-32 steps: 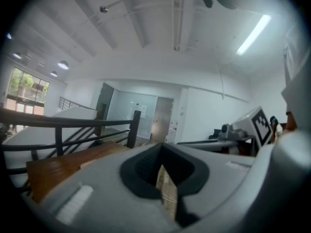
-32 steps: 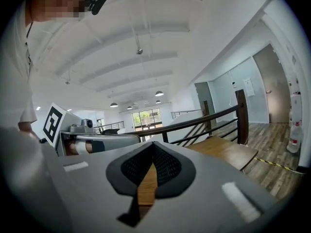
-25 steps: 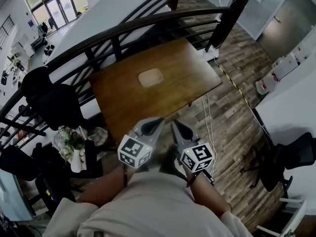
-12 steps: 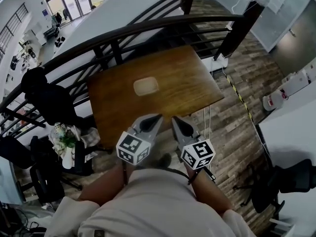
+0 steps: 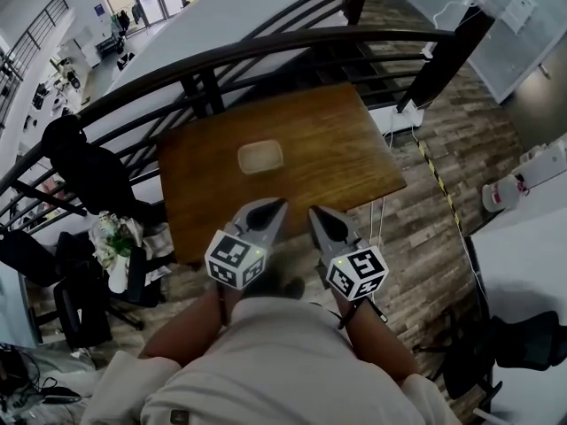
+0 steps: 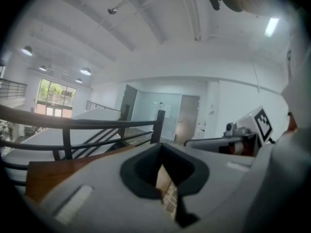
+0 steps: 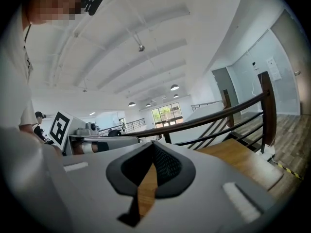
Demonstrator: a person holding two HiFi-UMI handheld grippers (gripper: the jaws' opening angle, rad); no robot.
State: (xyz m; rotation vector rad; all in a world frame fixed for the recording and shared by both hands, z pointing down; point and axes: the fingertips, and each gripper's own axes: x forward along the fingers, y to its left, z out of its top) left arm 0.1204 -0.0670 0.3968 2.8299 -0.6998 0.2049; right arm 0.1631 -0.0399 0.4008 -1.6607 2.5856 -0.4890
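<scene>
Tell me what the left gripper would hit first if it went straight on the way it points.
Probably the black railing past the wooden table: the left gripper aims over the tabletop, though depth is unclear.

Black railing (image 5: 292, 41) across top; black chair (image 5: 84, 162) at left; white container (image 5: 505, 193) on plank floor (image 5: 434, 228) at right.

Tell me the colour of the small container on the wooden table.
Pale beige container, lighter than the brown table; clearest in the head view.
</scene>
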